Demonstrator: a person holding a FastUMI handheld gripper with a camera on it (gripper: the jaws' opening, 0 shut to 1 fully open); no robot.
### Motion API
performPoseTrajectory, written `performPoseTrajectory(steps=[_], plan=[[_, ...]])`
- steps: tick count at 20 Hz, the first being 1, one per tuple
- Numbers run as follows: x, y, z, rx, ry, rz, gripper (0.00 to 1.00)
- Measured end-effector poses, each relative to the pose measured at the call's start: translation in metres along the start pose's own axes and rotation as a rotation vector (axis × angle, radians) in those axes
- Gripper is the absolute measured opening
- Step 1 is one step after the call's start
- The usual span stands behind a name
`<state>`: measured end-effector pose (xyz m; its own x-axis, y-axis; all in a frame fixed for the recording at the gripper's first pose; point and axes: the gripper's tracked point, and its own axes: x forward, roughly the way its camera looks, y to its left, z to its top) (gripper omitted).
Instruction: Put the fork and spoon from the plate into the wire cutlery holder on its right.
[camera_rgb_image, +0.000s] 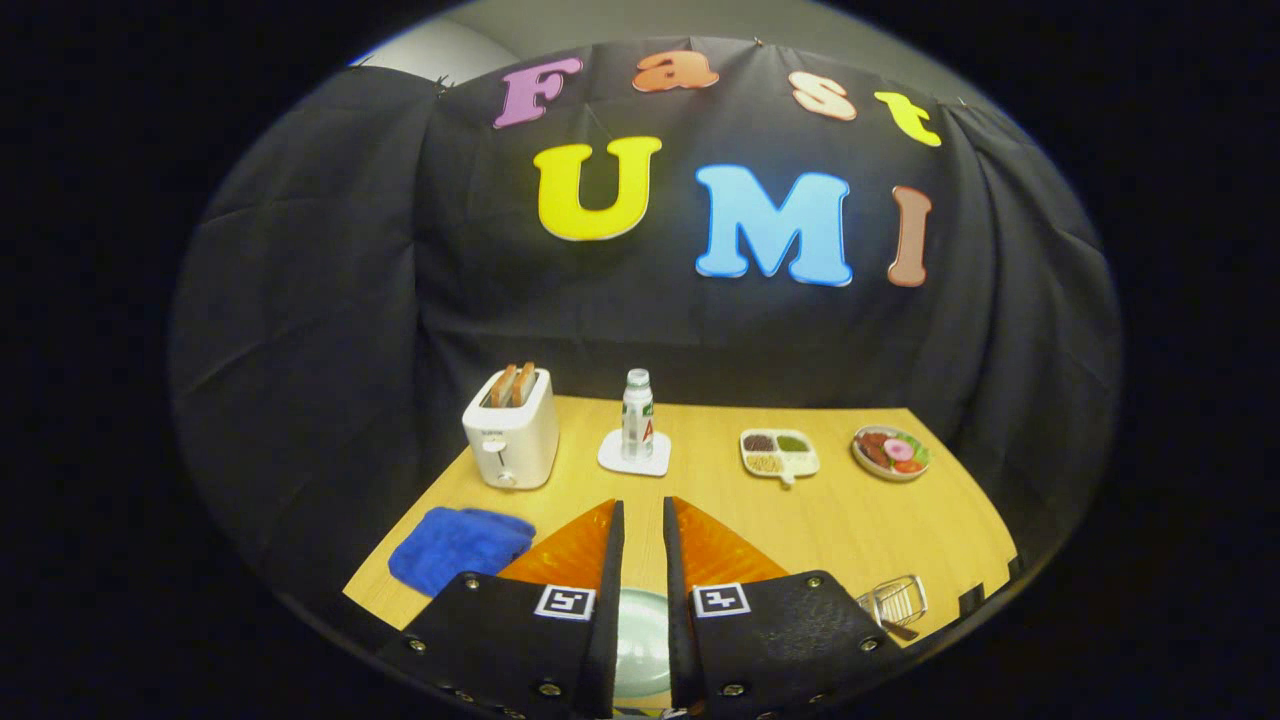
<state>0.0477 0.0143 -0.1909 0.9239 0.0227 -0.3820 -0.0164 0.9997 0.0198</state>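
Observation:
My gripper (643, 505) hangs above the near edge of the wooden table (850, 520), its fingers close together with a narrow gap and nothing held between them. Through that gap, low down, I see part of a pale green plate (641, 640); the fingers cover the rest of it, and whatever lies on it is hidden. To the right of the fingers a wire cutlery holder (895, 600) stands near the table's front edge, a dark object lying by its base.
A white toaster (511, 430) holding two slices stands at the back left, with a blue cloth (458, 545) in front of it. A bottle (637, 415) on a white coaster, a divided snack tray (779, 453) and a bowl of food (890, 452) line the back.

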Motion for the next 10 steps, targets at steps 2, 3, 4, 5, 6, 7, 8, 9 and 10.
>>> performPoseTrajectory(steps=[2,3,4,5,6,7,8,9,10], plan=[[0.013,0.007,-0.034,0.021,0.088,0.014,0.22],[0.019,0.01,-0.049,0.032,0.126,0.02,0.23],[0.024,0.015,-0.066,0.04,0.168,0.018,0.23],[0.03,0.017,-0.082,0.045,0.207,0.021,0.23],[0.036,0.017,-0.097,0.045,0.242,0.02,0.23],[0.042,0.014,-0.113,0.043,0.283,0.017,0.23],[0.047,0.013,-0.129,0.041,0.322,0.014,0.23],[0.052,0.01,-0.143,0.044,0.355,0.009,0.23],[0.057,0.007,-0.158,0.048,0.395,-0.002,0.33]])
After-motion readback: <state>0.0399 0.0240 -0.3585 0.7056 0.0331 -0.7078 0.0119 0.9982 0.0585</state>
